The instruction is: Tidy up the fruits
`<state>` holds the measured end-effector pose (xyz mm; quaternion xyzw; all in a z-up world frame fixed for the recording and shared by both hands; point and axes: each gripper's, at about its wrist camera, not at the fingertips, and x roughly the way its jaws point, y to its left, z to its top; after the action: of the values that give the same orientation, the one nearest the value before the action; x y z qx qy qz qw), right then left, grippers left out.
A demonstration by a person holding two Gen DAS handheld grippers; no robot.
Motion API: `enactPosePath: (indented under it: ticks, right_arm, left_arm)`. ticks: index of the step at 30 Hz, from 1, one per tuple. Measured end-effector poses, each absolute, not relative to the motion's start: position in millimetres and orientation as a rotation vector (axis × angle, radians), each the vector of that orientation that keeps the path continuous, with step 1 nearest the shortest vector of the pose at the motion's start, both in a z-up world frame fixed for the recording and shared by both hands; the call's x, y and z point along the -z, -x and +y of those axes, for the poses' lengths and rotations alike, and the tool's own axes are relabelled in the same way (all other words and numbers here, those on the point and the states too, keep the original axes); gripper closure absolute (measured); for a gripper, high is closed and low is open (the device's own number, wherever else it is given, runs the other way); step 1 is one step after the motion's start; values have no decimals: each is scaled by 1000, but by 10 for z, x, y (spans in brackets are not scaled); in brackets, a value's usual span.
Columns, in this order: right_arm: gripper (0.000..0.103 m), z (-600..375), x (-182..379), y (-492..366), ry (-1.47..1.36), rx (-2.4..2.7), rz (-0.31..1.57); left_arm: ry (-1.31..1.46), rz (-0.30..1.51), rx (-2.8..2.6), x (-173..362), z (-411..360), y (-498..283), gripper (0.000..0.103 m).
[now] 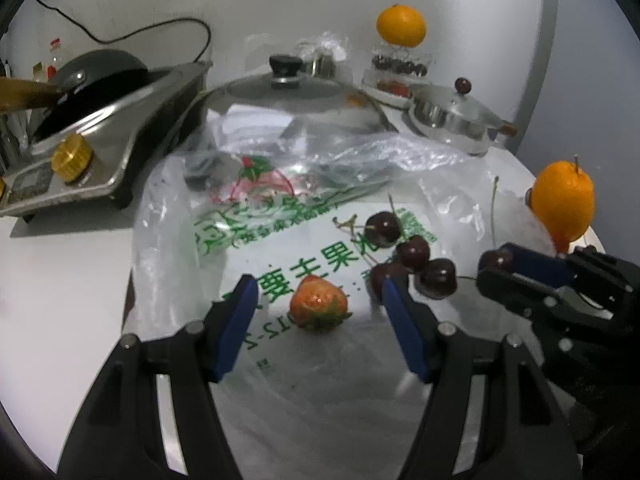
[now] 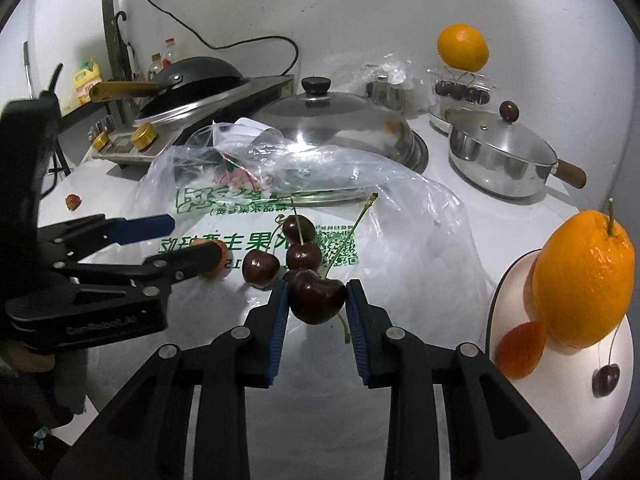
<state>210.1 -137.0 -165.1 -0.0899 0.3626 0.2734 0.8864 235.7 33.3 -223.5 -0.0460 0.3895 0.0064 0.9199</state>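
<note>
A strawberry [image 1: 318, 303] lies on a clear plastic bag [image 1: 280, 240] with green print. My left gripper [image 1: 316, 292] is open with its fingers either side of the strawberry, not touching it. Several dark cherries [image 1: 412, 254] lie just right of it. My right gripper [image 2: 318, 300] is shut on a dark cherry [image 2: 316, 296] with a long stem, held just above the bag; it also shows in the left wrist view [image 1: 496, 264]. A white plate [image 2: 560, 412] at the right holds an orange [image 2: 584, 280], a small orange fruit [image 2: 520, 348] and a cherry [image 2: 605, 379].
A steel pot lid [image 2: 332, 124] and a lidded steel saucepan [image 2: 500, 152] stand behind the bag. A stove with a black wok [image 2: 192, 76] is at the back left. Another orange [image 2: 462, 46] sits on a cherry box at the back. A small strawberry [image 2: 73, 201] lies at the left.
</note>
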Motion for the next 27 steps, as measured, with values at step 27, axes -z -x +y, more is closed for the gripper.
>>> enactPosePath:
  ticks: [27]
  right_arm:
    - [72,-1564,1590,-2186,178,-513,736]
  left_arm:
    - [96,852,33,2348,315,-2403,69]
